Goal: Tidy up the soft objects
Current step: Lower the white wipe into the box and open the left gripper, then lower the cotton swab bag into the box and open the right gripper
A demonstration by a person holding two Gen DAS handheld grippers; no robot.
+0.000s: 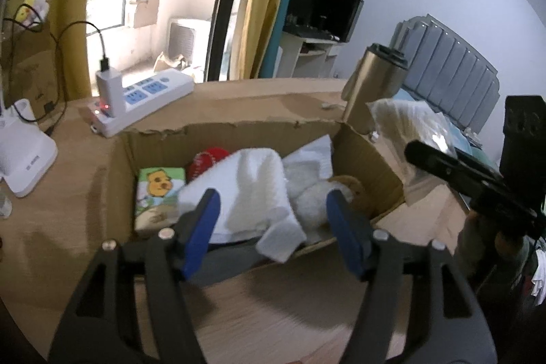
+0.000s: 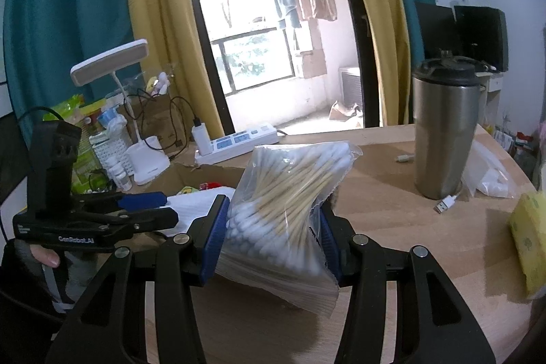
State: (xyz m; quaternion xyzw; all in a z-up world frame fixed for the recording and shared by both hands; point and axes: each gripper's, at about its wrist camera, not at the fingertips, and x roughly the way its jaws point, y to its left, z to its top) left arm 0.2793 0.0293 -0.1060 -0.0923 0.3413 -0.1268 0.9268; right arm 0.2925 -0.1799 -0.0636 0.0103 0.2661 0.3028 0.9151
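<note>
An open cardboard box stands on the wooden desk. Inside lie a white towel, a white plush toy, a green tissue pack with a bear and something red. My left gripper hovers over the box's near edge, open; the towel lies below its blue pads, which do not press on it. Over the desk right of the box, my right gripper is shut on a clear bag of cotton swabs. The left gripper also shows at the left of the right wrist view.
A white power strip with a charger lies behind the box. A steel tumbler stands at the right, with a USB plug and a plastic bag by it. A yellow sponge sits at the far right, a desk lamp at the left.
</note>
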